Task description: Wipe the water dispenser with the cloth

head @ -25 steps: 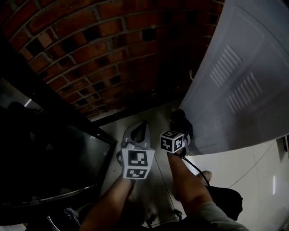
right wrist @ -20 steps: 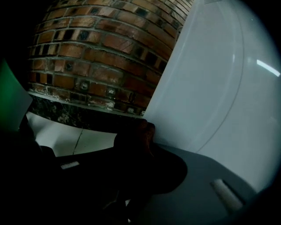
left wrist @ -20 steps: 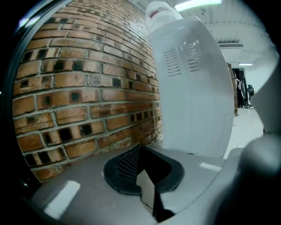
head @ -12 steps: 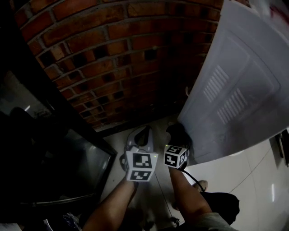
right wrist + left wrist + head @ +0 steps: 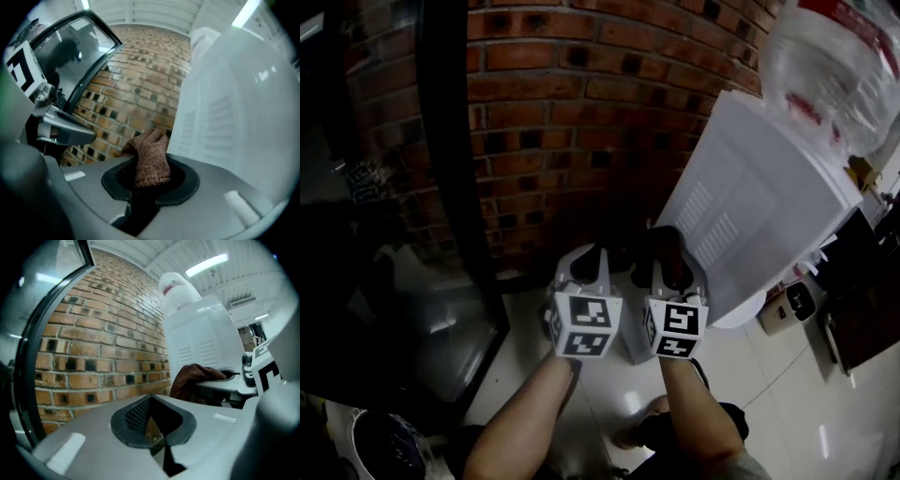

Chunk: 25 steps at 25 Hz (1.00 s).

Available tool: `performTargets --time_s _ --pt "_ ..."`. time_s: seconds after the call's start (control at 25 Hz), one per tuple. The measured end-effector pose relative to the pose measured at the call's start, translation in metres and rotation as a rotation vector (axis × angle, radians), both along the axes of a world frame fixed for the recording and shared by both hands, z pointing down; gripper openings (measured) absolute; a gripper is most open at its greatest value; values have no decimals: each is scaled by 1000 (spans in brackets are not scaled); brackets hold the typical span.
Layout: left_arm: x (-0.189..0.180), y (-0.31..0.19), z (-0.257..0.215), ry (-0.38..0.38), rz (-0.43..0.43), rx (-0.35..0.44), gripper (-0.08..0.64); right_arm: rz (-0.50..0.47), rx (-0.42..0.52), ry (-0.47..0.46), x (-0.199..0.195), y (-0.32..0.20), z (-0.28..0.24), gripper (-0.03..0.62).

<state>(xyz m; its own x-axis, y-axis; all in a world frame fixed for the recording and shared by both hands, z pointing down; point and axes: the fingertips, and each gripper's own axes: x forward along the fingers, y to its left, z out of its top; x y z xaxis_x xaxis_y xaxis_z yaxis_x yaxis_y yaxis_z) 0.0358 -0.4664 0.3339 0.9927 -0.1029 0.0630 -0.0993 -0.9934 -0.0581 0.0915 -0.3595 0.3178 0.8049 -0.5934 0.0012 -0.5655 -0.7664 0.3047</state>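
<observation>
The white water dispenser (image 5: 750,225) stands at the right against the brick wall, with a clear bottle (image 5: 830,66) on top. My right gripper (image 5: 667,264) is shut on a brown knit cloth (image 5: 661,246), held just left of the dispenser's vented side panel. In the right gripper view the cloth (image 5: 152,157) sticks up out of the right gripper (image 5: 150,174), beside the dispenser (image 5: 234,117). My left gripper (image 5: 591,261) hangs close beside it. In the left gripper view the left gripper (image 5: 149,401) has its tips together with nothing between them, and the cloth (image 5: 190,378) shows at right.
A brick wall (image 5: 581,112) runs behind both grippers. A black-framed glass door (image 5: 450,169) stands at the left. Glossy white floor tiles (image 5: 609,403) lie below. A small white device (image 5: 797,300) sits on the floor to the right of the dispenser.
Both grippers have risen, the right one further, and now sit side by side. The cloth has come up along the dispenser's side. The head view has tilted up, so the bottle shows.
</observation>
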Motion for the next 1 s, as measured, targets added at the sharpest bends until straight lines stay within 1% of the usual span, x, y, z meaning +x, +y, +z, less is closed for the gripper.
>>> performTargets --time_s 0.12,0.24,0.36,0.44,0.6,0.8,1.0 --pt "-18 0 -55 109 -24 -41 0 9 14 137 -20 2 -89 98" --pt "-34 8 -98 185 -12 -80 0 65 11 238 -31 9 -165 99" --pt "-45 25 -131 228 14 -73 0 144 -24 333 -36 21 -222 100" --pt "-49 38 -149 237 41 -60 0 192 -45 380 -37 28 -249 101" --pt "-48 64 -169 226 106 -77 0 269 -101 424 -31 38 -281 100" --pt "-44 86 -174 225 162 -58 0 364 -178 462 -23 49 -305 100" --pt "-40 73 -168 202 140 -41 0 422 -248 430 -15 49 -297 100"
